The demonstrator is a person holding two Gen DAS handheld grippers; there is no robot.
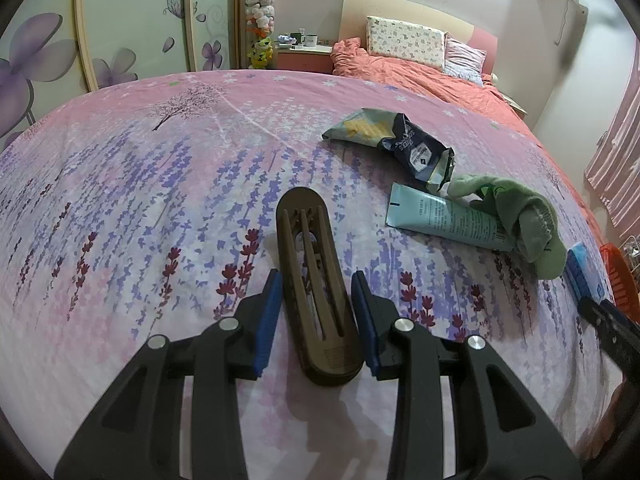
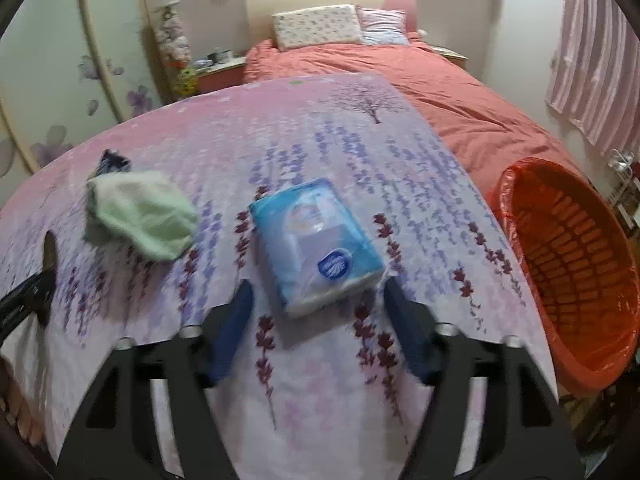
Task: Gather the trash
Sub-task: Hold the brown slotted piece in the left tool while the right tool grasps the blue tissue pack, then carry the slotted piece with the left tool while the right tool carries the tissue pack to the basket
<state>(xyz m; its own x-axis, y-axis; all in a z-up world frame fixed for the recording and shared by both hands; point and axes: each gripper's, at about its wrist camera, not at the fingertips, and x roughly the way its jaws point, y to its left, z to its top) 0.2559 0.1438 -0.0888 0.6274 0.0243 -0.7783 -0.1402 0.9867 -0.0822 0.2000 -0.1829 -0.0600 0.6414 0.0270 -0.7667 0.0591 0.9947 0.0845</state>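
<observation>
The right gripper [image 2: 316, 328] is hanging wide open and empty over the floral bedspread [image 2: 320, 140], its blue pads flanking but not touching the near end of a soft blue plastic pack of tissues [image 2: 316, 240]; light and squashy, it looks best pinched across its narrow sides. The left gripper [image 1: 316, 312] is straddling a stiff brown slotted hair clip [image 1: 316, 292], contact unclear.

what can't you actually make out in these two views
- Tube, left wrist view: its cap end is hidden under the green cloth.
- Snack bag, right wrist view: almost all hidden behind the green cloth; print unreadable.
- Tissue pack, left wrist view: mostly hidden behind the right gripper.
- Orange basket, right wrist view: its bottom is out of sight.
- Nightstand items: too small.
</observation>
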